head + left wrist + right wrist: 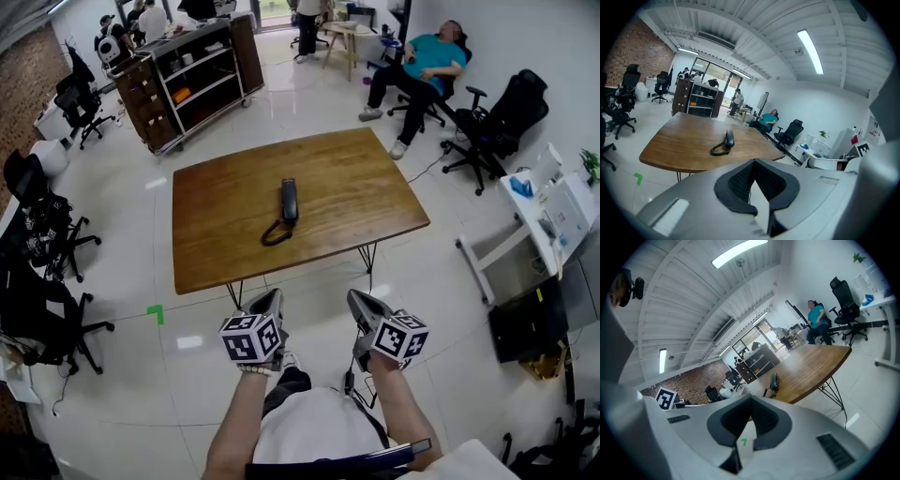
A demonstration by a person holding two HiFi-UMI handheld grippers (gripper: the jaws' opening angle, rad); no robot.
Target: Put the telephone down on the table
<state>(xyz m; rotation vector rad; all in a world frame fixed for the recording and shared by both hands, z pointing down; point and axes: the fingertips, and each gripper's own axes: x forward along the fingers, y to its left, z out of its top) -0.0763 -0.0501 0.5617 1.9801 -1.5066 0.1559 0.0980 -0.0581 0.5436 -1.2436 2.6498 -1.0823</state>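
Note:
A black telephone handset [289, 200] lies flat near the middle of the wooden table [328, 169], its coiled cord [276, 232] looped toward the near edge. Neither gripper touches it. My left gripper [270, 302] and right gripper [360, 306] are held side by side over the floor, short of the table's near edge, pointing at it. Both are shut with nothing between the jaws. The left gripper view shows its closed tips [754, 162] below the handset [729, 138]. Past the closed tips [751, 397] in the right gripper view, the handset [774, 380] rests on the table [815, 362].
Black office chairs [42, 234] stand at the left, and a dark shelf cabinet [187, 80] behind the table. At the back right a person [417, 66] sits in a chair. A white desk [548, 211] is at the right, and green tape [156, 313] marks the floor.

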